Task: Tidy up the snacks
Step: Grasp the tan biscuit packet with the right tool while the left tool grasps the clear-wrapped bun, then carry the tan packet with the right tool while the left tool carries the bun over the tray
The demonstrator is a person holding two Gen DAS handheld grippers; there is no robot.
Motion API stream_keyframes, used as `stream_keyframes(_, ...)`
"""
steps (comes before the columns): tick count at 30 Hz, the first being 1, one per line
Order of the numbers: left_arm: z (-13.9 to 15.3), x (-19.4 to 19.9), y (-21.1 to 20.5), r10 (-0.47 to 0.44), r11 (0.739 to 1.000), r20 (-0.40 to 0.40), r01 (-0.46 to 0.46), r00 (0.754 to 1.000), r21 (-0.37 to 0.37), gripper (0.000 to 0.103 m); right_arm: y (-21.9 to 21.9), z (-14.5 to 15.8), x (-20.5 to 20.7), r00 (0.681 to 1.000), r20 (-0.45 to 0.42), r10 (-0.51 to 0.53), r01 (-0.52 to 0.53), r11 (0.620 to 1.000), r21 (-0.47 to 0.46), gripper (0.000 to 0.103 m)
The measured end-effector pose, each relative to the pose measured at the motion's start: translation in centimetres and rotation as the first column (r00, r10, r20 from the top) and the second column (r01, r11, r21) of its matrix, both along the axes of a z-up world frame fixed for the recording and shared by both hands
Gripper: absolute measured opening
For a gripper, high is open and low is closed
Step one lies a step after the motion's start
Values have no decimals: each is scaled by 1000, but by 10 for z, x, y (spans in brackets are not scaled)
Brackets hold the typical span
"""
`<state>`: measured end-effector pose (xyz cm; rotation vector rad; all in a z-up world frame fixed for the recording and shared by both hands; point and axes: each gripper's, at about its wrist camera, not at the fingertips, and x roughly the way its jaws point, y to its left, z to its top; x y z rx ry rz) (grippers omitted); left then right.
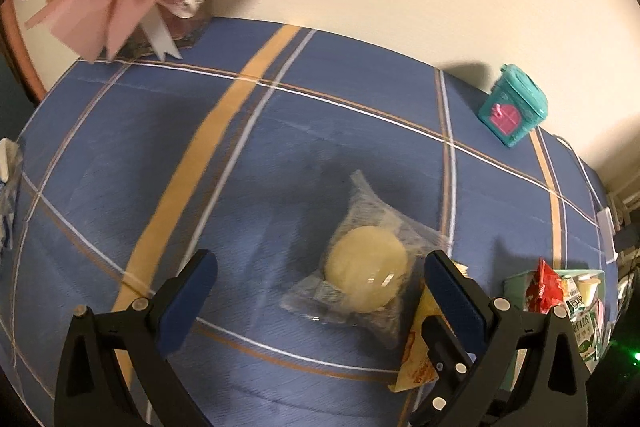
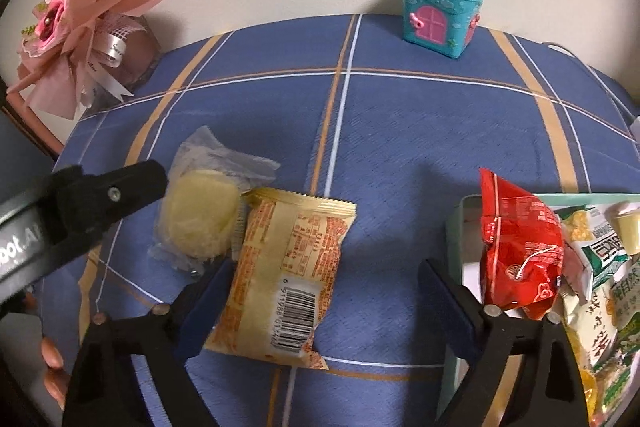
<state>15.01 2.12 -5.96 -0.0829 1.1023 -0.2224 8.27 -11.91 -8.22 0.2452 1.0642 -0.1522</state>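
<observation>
Right gripper [image 2: 324, 301] jaws wide, straddling yellow snack packet [image 2: 286, 275] flat on cloth, long axis running near-far; snack box [image 2: 456, 227] right; left gripper [image 1: 320, 291] wide over clear-wrapped pastry [image 1: 366, 275]

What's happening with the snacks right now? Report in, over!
Both grippers open, left gripper over clear-wrapped cake, right gripper over yellow packet. Nothing held. Box half full. Path clear.

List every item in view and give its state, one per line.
Left tongs: open, empty.
Right tongs: open, over the yellow packet.
Yellow packet: sealed, flat on cloth.
Clear-wrapped pastry: sealed, flat.
Red packet: sealed, upright in tray.
Tray: holds snacks.
Teal box: closed.
</observation>
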Motion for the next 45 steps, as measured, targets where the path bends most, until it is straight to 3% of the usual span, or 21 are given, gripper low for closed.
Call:
stream_keyframes(7, -9, 0, -19, -51, 999, -20, 51, 998, -10, 103, -6, -2, 0, 1000, -4, -1, 1, 999, 36, 67)
stream_keyframes(10, -15, 1, -23, -61, 998, -36, 60, 998, -17, 96, -6, -4, 0, 1000, -11, 4, -3, 998, 57, 54)
stream_keyframes(20, -20, 1, -23, -65, 997, -69, 62, 996, -42, 46, -5, -5, -1, 1000, -22, 8, -7, 998, 66, 42)
stream_keyframes(29, -15, -1, -17, -36, 997, -86, 30, 996, -68, 43, -5, 3, -4, 1000, -19, 12, -11, 998, 58, 40)
stream_keyframes(45, 24, -20, -2, -4, 998, -48, 1, 999, -69, 43, -12, 45, -25, 999, 37, -2, 1, 999, 38, 40)
